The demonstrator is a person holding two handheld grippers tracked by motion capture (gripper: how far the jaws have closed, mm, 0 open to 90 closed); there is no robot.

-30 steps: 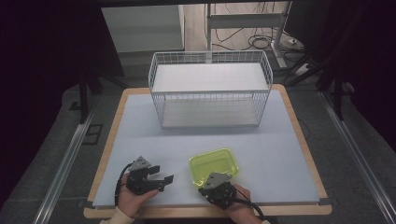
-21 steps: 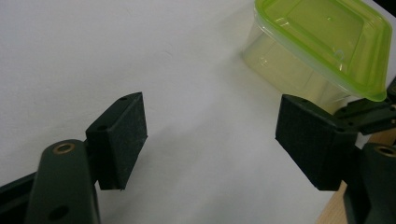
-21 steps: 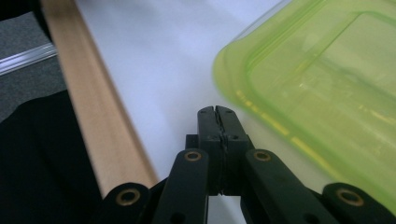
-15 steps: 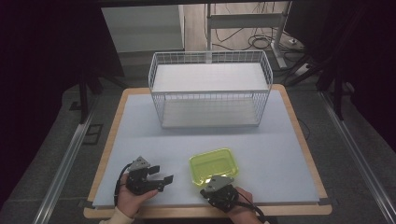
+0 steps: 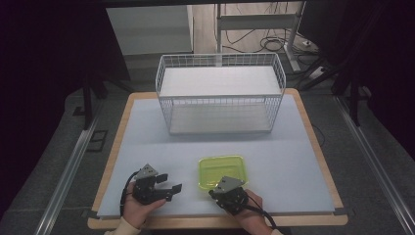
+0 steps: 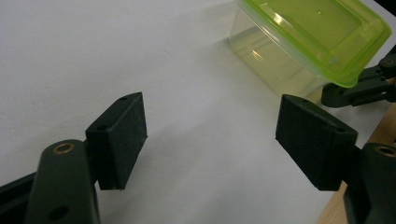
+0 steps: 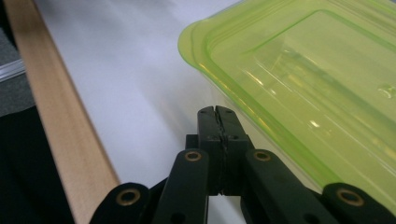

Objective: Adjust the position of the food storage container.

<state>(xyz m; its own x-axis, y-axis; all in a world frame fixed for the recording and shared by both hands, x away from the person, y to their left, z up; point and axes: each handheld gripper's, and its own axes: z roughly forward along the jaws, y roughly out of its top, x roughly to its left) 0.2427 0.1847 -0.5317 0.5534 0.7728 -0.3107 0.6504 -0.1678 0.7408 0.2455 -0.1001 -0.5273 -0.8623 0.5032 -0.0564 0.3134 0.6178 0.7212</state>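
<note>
Near edge of the desk [image 5: 147, 127]: the left hand [image 5: 138, 209] holds the left hand-held gripper [image 5: 169, 187] low over the pale matte surface, pointing right, its jaws spread wide with nothing between the flat black rubbery pads [image 6: 125, 135]. The right hand [image 5: 251, 218] holds the right hand-held gripper [image 7: 215, 112] with its jaws pressed together and empty, tips just beside the near rim of the tub [image 5: 221, 171]. The tub is translucent yellow-green plastic, rectangular with rounded corners and a glossy lipped lid, standing on the desk right of centre. Farther back stands a white wire basket [image 5: 220, 95], rectangular, open-topped. The desk has a wooden border.
</note>
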